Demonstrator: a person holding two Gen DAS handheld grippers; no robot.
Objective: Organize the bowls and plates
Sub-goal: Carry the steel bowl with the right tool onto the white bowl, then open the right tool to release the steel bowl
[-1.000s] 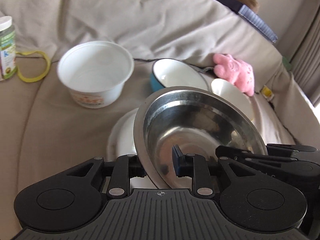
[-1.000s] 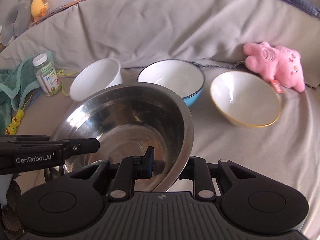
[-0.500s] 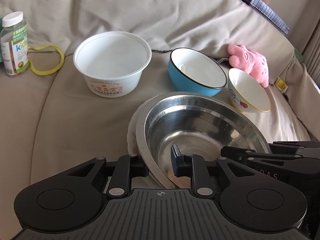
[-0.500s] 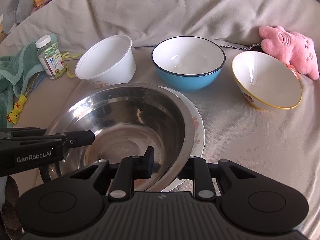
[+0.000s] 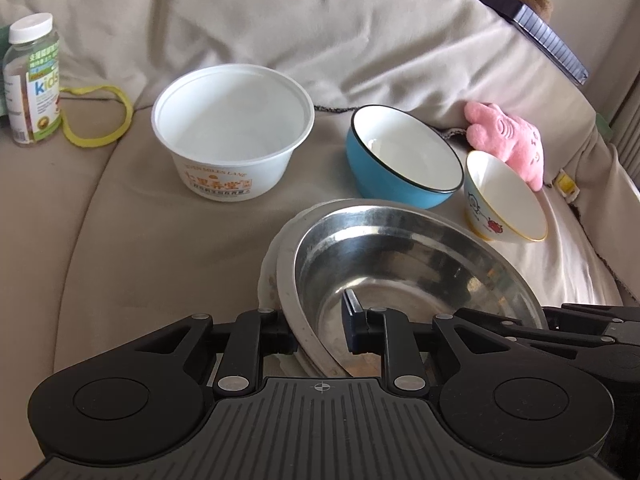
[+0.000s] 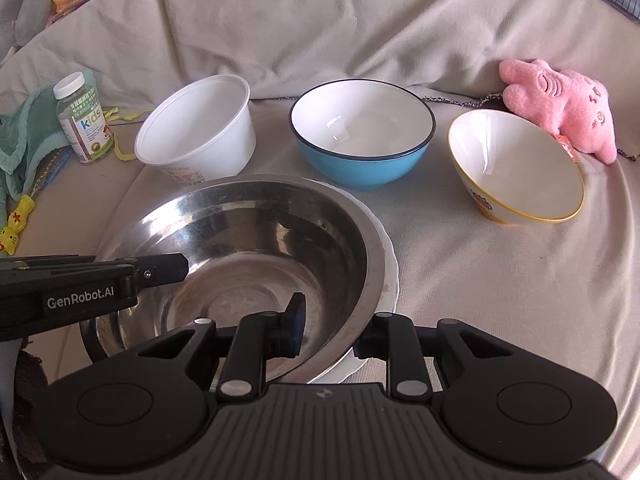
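Observation:
A wide steel bowl (image 5: 400, 264) (image 6: 248, 248) lies over a white plate (image 5: 270, 276) (image 6: 390, 276) on the beige sofa seat. My left gripper (image 5: 320, 332) is shut on the bowl's left rim, one finger inside and one outside. My right gripper (image 6: 330, 332) is shut on the right rim the same way. Each gripper shows at the edge of the other's view. Behind the steel bowl stand a white plastic tub (image 5: 232, 128) (image 6: 200, 128), a blue bowl (image 5: 400, 164) (image 6: 360, 136) and a tilted yellow-rimmed bowl (image 5: 504, 196) (image 6: 516, 168).
A pink plush toy (image 5: 508, 140) (image 6: 560, 108) lies behind the yellow-rimmed bowl. A vitamin bottle (image 5: 32, 84) (image 6: 82, 120), a yellow band (image 5: 100, 116) and a green cloth (image 6: 24, 136) sit at the left. The sofa back (image 6: 320, 20) rises behind.
The steel bowl has sunk and levelled onto the white plate, still held by both grippers. The bowls behind it now show in full.

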